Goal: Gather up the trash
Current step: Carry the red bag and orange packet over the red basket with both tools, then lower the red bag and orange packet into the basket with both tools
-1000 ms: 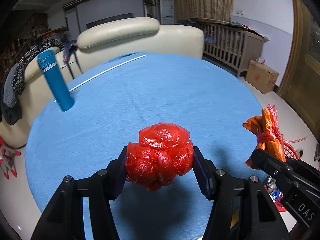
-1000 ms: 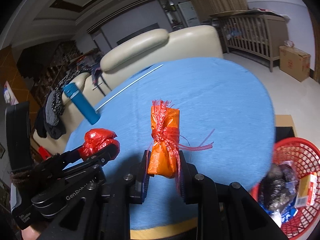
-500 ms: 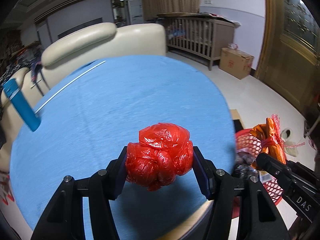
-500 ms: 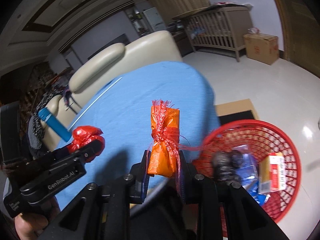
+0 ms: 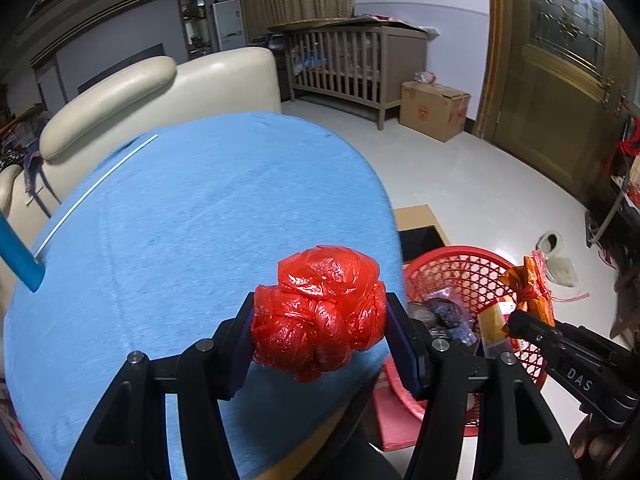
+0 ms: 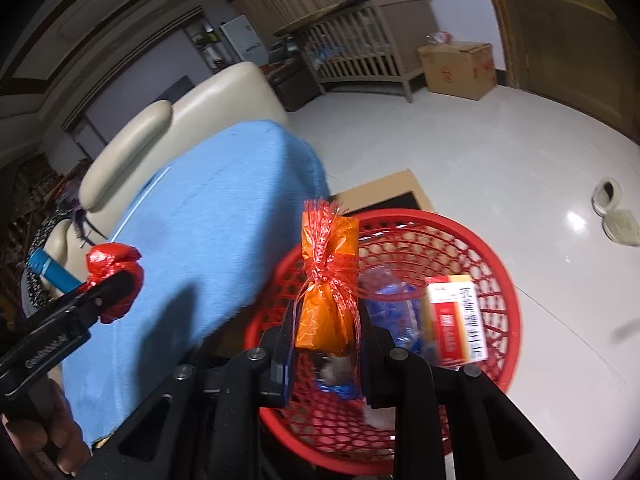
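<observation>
My left gripper is shut on a crumpled red plastic bag, held above the near right edge of the blue table. My right gripper is shut on an orange packet tied with red mesh ribbon, held over the red mesh basket on the floor. In the left wrist view, the same orange packet shows at right, above the basket. The red bag appears at left in the right wrist view.
The basket holds a red-and-white box, blue wrappers and dark trash. A blue bottle stands at the table's left edge, with a white stick lying near it. A cream sofa, a crib and a cardboard box stand behind.
Both grippers have swung right with their loads. The right one went from over the table to over the red basket; the left one reached the table's right edge.
</observation>
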The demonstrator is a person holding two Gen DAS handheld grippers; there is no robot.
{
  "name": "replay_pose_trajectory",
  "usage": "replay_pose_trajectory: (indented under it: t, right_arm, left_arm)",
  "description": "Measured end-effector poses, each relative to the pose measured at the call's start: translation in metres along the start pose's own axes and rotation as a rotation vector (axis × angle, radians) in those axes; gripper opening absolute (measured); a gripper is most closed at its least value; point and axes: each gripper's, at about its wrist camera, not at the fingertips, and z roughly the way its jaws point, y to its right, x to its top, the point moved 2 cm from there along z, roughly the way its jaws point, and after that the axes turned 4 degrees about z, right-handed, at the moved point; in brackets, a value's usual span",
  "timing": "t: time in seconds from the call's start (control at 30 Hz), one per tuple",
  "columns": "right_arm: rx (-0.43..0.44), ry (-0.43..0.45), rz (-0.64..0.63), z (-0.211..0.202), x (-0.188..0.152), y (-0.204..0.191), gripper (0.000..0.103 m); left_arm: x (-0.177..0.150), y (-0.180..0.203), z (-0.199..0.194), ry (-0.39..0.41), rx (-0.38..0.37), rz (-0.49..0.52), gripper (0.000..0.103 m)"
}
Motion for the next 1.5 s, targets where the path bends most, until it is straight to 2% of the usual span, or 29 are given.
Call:
replay_pose_trajectory:
  t: [0.6,1.1,1.5]
  right_arm:
    - [-0.043,-0.064,0.020,0.005,-0.021,0.031,0.026]
    - [-0.043,-0.121,0.056,0.011,-0.034,0.053,0.026]
    - [-0.025,-0.158,0.056,0.016,-0.038,0.056,0.027]
  left_arm:
    - [0.010,0.070,0.026,-0.041,-0.110,0.104,0.061]
    - [0.014,0.093,0.045,-0.072,-0.127,0.137,0.061]
    - [0.015,0.098,0.051,-0.081,-0.125,0.143,0.061]
